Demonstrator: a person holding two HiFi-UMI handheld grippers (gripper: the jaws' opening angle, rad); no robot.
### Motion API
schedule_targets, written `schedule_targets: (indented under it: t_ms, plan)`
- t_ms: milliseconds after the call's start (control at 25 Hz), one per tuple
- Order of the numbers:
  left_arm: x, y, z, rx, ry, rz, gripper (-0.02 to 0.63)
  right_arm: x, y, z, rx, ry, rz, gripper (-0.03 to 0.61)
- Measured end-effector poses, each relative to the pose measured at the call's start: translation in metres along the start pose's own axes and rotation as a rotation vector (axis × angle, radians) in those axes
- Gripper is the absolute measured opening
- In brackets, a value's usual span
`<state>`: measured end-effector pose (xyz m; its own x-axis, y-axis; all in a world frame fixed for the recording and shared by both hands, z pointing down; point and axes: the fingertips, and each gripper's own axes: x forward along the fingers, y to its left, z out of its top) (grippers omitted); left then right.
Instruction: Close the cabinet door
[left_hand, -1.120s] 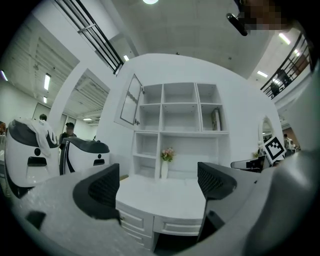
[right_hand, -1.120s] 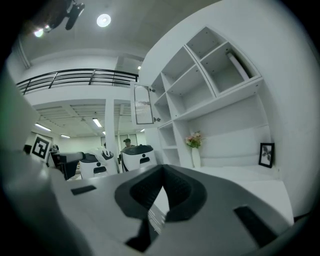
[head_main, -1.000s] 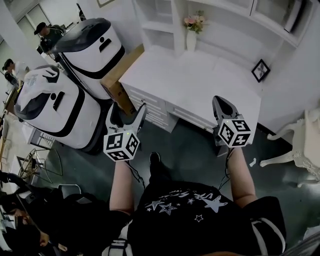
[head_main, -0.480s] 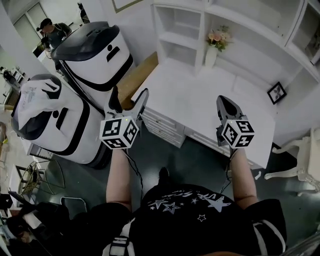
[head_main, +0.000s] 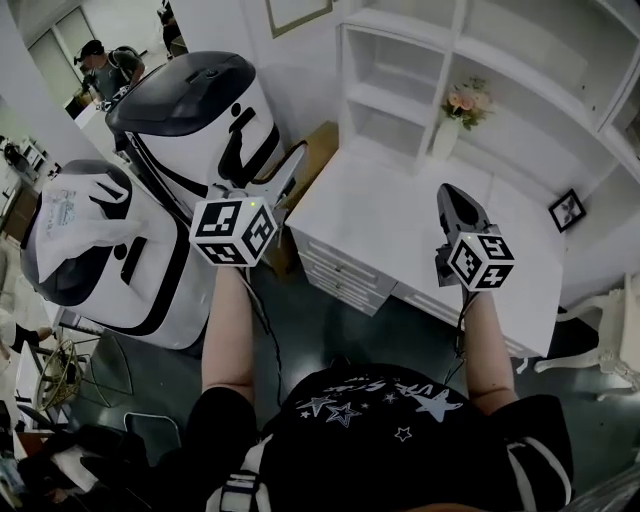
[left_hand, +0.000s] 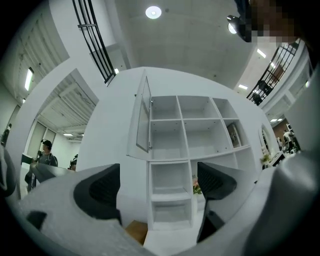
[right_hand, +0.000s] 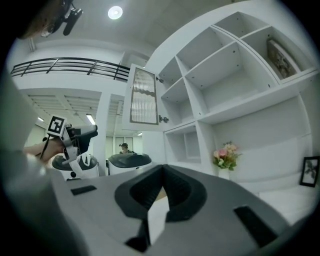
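Our left gripper (left_hand: 158, 186) gapes with nothing between its jaws; our right gripper (right_hand: 160, 180) is clenched and empty. Both hang above the floor, short of the white shelf unit (left_hand: 200, 135). Two white-and-black machines (head_main: 190, 110) crowd our left, and a white desk (head_main: 400, 225) stands between us and the shelves. The ribbed-glass cabinet door (right_hand: 144, 96) hangs open at the unit's upper left, well apart from both grippers. A flower vase (head_main: 462, 105) and a picture frame (head_main: 567, 210) sit on the desk.
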<state>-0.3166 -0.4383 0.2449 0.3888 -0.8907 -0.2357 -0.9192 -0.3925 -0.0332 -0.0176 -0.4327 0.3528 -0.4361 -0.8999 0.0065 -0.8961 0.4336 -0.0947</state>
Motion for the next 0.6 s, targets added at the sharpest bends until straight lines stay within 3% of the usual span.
schedule_targets:
  t_ms: [360, 600]
  plan:
    - [0.046, 0.049, 0.036, -0.039, -0.085, -0.063, 0.477, 0.028, 0.012, 0.002, 0.022, -0.024, -0.056, 0.005]
    - [0.085, 0.056, 0.05, -0.025, -0.085, -0.127, 0.477, 0.03, -0.005, 0.006, 0.01, -0.011, -0.092, 0.005]
